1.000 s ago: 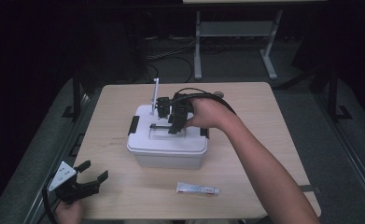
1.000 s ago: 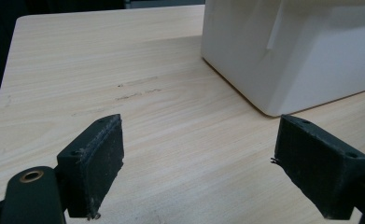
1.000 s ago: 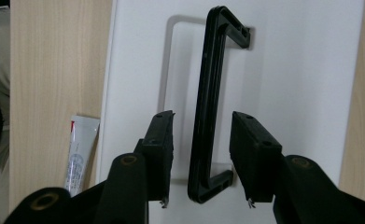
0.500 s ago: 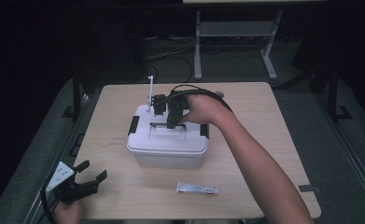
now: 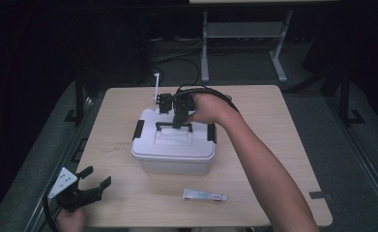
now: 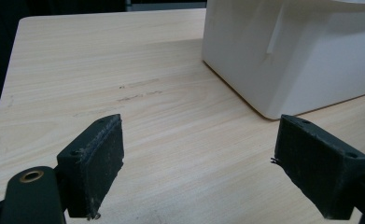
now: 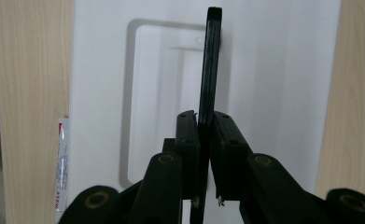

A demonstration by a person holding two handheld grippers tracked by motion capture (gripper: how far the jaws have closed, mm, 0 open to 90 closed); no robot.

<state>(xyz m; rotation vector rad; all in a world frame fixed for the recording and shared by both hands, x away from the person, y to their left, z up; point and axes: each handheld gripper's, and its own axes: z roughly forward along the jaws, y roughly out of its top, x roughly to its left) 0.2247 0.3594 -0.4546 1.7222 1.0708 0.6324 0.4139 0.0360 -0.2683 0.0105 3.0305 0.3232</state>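
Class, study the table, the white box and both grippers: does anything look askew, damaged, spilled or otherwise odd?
Nothing stands out. The white box sits squarely on the table with its lid on and side latches down. The right gripper is shut on the box's black handle. The left gripper hangs open near the table's corner, and the tube lies flat, unspilled.

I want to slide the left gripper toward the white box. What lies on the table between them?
Bare wood: in the left gripper view, nothing sits on the table between the open left gripper and the white box.
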